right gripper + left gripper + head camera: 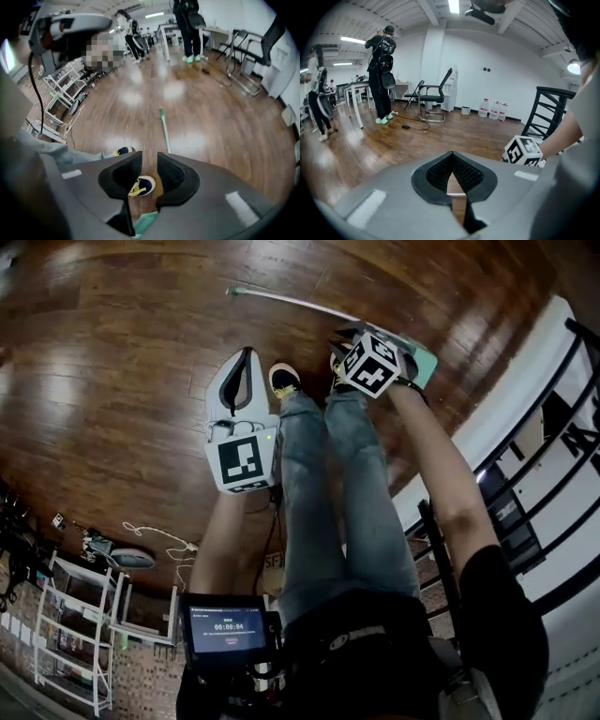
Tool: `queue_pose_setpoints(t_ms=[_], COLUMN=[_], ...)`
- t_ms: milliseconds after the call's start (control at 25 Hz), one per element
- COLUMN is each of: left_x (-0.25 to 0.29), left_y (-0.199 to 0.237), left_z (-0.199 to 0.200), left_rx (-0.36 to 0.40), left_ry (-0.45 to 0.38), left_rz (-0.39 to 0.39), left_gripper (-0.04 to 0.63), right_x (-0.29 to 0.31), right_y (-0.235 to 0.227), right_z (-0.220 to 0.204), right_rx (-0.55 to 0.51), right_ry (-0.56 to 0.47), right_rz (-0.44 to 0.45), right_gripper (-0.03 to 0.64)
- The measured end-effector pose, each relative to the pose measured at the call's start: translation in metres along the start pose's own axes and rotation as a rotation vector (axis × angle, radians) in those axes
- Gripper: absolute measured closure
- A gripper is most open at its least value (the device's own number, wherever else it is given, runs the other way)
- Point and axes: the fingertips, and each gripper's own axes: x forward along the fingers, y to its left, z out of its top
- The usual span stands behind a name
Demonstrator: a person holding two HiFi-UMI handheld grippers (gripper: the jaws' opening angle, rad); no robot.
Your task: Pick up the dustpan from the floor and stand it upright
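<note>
The dustpan lies flat on the wooden floor, its green pan [424, 360] beside the person's feet and its long pale handle [300, 303] running off to the upper left. In the right gripper view the handle [164, 131] stretches away ahead and a corner of the green pan [146, 224] shows low between the jaws. My right gripper [349, 335] hangs just above the pan, pointing steeply down, jaws [150, 158] open with only floor and a shoe seen through the gap. My left gripper [246, 354] is left of the feet, away from the dustpan; its tips [451, 153] meet, holding nothing.
The person's shoes [284, 379] stand between the two grippers. A black railing [553, 460] runs along the right. A white shelf rack [75, 634] and a cable [159, 535] are at the lower left. People [382, 70] and a chair [436, 96] stand farther off.
</note>
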Motion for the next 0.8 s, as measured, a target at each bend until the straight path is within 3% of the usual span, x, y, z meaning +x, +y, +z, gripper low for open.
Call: queue_pose_setpoints(t_ms=[80,280,600,760,800], left_x=[0.009,0.046,0.065,0.065,0.064], left_y=[0.005,0.006,0.009,0.012,0.010], left_z=[-0.029,-0.104,-0.175,-0.175,-0.172], left_rx=[-0.029,-0.044,-0.047,-0.062,-0.069], left_ry=[0.025,0.080,0.144,0.133,0.134], left_rz=[0.016,0.022,0.013,0.033,0.030], left_gripper=[0.575,0.575,0.575,0.575,0.575], right_x=[0.044,0.148,0.248,0.264,0.264], right_y=[-0.012,-0.068,-0.089,-0.094,-0.097], right_z=[-0.027,-0.064,-0.092,-0.100,-0.104], right_rx=[0.008,-0.002,-0.126,-0.160,-0.159], right_ry=[0.088,0.164,0.257,0.296,0.308], right_rz=[0.031,-0.036,-0.074,-0.105,-0.132], right_gripper=[0.463,0.419,0.419,0.447,0.528])
